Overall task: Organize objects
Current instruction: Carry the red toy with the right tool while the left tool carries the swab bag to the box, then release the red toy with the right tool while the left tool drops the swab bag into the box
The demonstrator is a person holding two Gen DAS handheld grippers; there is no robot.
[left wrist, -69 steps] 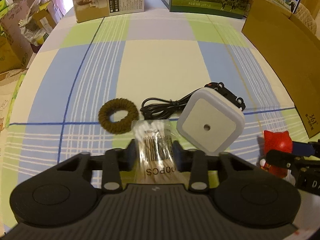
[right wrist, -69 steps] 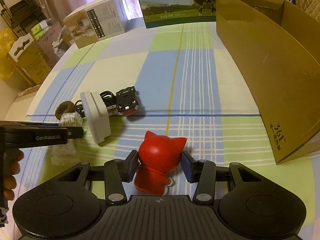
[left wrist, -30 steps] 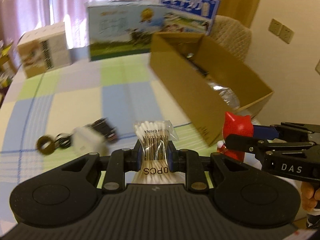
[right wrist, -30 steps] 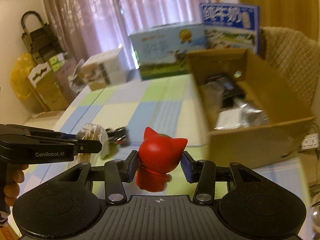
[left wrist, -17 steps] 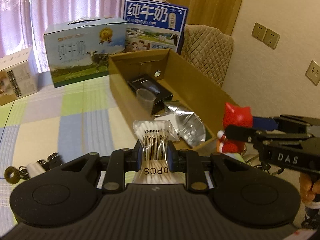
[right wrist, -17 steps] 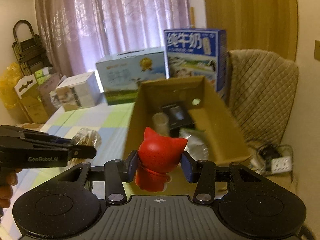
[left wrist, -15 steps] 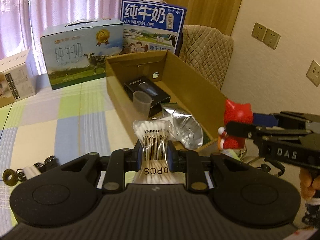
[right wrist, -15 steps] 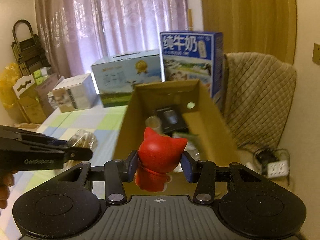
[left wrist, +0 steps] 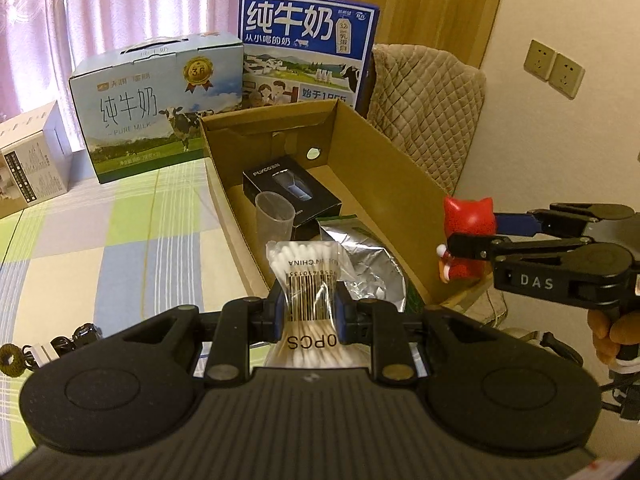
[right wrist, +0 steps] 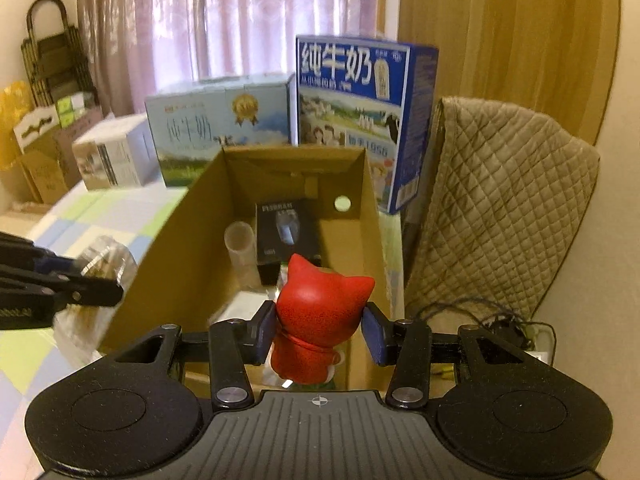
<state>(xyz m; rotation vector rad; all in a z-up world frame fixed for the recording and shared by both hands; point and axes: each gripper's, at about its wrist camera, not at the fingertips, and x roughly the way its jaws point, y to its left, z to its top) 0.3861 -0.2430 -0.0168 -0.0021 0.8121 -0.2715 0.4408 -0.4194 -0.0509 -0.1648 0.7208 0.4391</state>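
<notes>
My left gripper is shut on a clear bag of cotton swabs, held in the air just before the near end of the open cardboard box. The right gripper is shut on a red cat figurine, slightly tilted, above the near end of the cardboard box. From the left wrist view the right gripper and red figurine hang by the box's right wall. From the right wrist view, the left gripper sits left of the box.
Inside the box lie a black carton, a plastic cup and a foil bag. Two milk cartons stand behind it, a quilted chair to its right. A hair tie lies on the checked cloth.
Both grippers lifted their loads off the table and swung right to the cardboard box. The right gripper has come closer over the box's near end in the last half second.
</notes>
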